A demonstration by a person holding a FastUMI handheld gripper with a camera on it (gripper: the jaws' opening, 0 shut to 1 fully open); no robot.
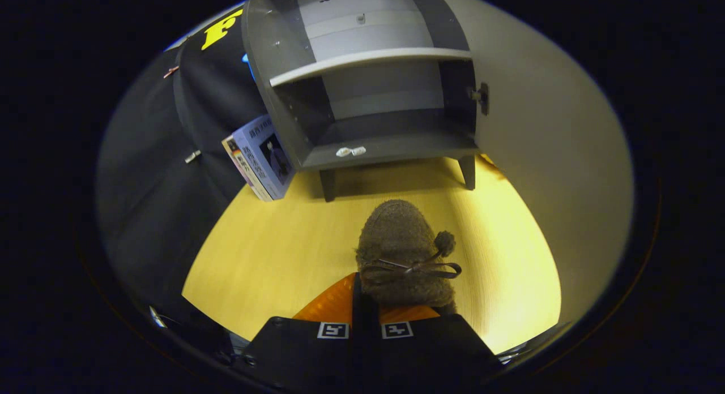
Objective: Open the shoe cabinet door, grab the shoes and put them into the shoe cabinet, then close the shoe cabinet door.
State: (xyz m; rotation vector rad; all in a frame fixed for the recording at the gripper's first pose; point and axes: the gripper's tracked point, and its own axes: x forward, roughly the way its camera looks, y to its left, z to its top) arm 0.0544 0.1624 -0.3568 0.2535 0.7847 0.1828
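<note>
Gripper view: gripper (365, 306) fingers closed tight on fuzzy brown shoe (403, 252), held above yellow floor (272, 252). Beyond it, grey shoe cabinet (368, 150), door (544, 145) swung open right. Books (261, 156) lean against cabinet's left side.

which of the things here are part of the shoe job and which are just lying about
Part of the job:
- fuzzy brown shoe, held just ahead of the gripper, fingers closed on its rear
- shoe cabinet, standing open
- cabinet door, swung open beside it

Just lying about:
- books leaning against the cabinet's side
- wooden floor
</note>
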